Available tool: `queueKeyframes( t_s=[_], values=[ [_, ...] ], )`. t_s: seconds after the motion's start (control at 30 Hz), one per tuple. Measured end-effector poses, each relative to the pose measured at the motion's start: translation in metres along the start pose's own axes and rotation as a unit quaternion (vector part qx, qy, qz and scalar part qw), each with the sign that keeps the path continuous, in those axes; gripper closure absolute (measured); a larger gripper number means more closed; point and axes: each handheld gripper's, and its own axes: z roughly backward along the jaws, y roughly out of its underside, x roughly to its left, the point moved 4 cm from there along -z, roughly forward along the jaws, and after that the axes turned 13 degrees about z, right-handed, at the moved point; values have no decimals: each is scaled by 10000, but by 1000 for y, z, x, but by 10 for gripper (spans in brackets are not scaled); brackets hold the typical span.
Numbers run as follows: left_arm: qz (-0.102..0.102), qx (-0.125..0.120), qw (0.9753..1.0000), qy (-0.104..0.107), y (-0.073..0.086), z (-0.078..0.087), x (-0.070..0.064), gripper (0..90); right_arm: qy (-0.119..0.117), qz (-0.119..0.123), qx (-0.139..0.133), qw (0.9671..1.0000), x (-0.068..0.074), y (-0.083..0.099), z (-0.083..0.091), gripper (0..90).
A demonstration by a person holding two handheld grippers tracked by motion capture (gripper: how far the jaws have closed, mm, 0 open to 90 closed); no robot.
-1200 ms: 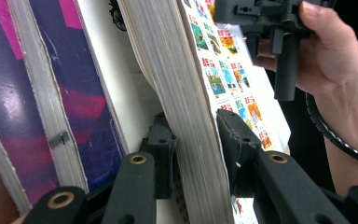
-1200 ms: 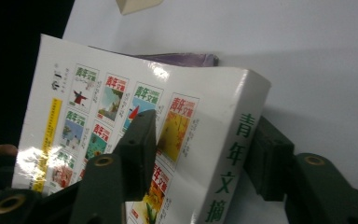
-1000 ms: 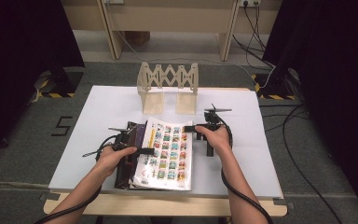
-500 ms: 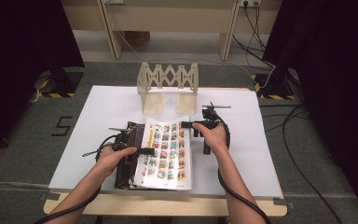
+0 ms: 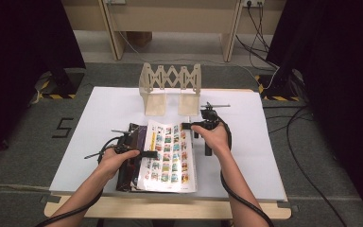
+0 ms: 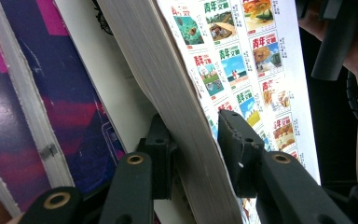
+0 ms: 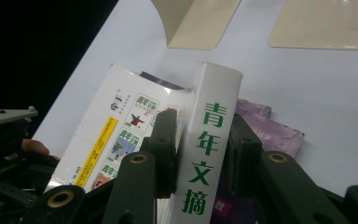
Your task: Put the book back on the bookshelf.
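Near the front edge of the white table (image 5: pixel 246 156), a thick white book (image 5: pixel 168 153) with a grid of small colour pictures on its cover is held by both grippers at once. It sits tilted, one long edge raised off the stack below.

Left gripper (image 5: pixel 144 153) — reaches in from the book's left long edge. In the left gripper view its two black jaws are closed onto the book (image 6: pixel 186 121): one jaw under the page block, the other pressed on the printed cover. Jaws parted only by the book's thickness.

Right gripper (image 5: pixel 189 126) — at the book's far right corner, beside the spine. In the right gripper view the jaws clamp the white spine (image 7: pixel 209 154) with green characters, one jaw on each face, spread just the width of the spine.

Under the white book lies a dark purple book (image 5: pixel 130 158); its cover shows at the left in the left gripper view (image 6: pixel 79 107), and a purple corner (image 7: pixel 270 126) pokes out past the spine in the right gripper view.

Behind the books, well apart, stands a pale wooden expanding bookrack (image 5: pixel 170 90) with two flat feet resting on the table.

Both of the person's hands, left (image 5: pixel 116 161) and right (image 5: pixel 215 138), grip the tool handles.
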Motion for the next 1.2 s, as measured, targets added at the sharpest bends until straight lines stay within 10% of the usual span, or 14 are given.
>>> queueKeyframes(
  t_s=[0.4, 0.73, 0.97, 1.2],
  values=[
    [-64, -76, 9999, 53, 2, 1, -1, 632, -160, -343, 55, 9993, 0, -4, 3, 721],
    [-30, -267, 9991, 313, 8, -3, -5, 515, -161, 320, -472, 9982, 33, -27, 36, 743],
    [-208, -630, 9978, 78, 12, 8, 1, 464, -265, 552, -643, 9960, 49, -34, 53, 744],
    [-232, -1279, 9915, 15, 20, 27, 13, 466, 64, 761, -799, 9939, 49, -44, 71, 744]
  ],
)
